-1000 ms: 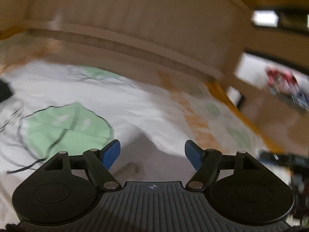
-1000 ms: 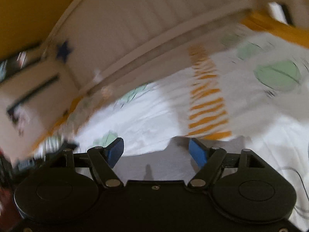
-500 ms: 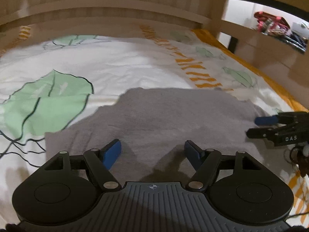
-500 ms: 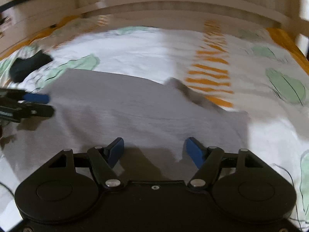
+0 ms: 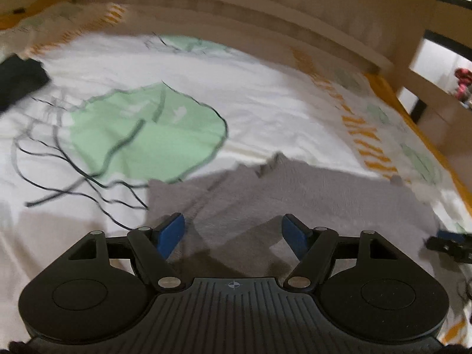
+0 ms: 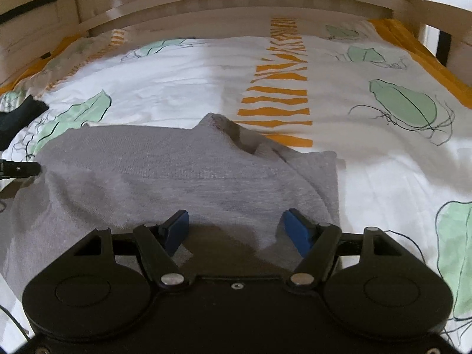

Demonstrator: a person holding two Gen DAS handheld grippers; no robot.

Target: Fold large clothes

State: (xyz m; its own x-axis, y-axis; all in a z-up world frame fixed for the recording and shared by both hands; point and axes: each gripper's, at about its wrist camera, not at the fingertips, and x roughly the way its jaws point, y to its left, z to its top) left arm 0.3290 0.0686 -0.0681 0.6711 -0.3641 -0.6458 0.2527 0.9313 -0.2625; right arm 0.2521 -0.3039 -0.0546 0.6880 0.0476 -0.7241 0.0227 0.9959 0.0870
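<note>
A large grey knit garment lies spread on the bed, its neck opening pointing toward the headboard. It also shows in the left wrist view. My left gripper is open and empty, just above the garment's left part. My right gripper is open and empty, over the garment's near right part. The right gripper's tip shows at the right edge of the left wrist view; the left gripper's tip shows at the left edge of the right wrist view.
The bed cover is white with green leaf prints and orange stripes. A dark cloth lies at the far left, also in the right wrist view. A wooden headboard and side rails bound the bed.
Both grippers swung from facing the headboard down toward the grey garment. In the last half second the left view turned left and the right gripper moved nearer the garment. Both stayed open.
</note>
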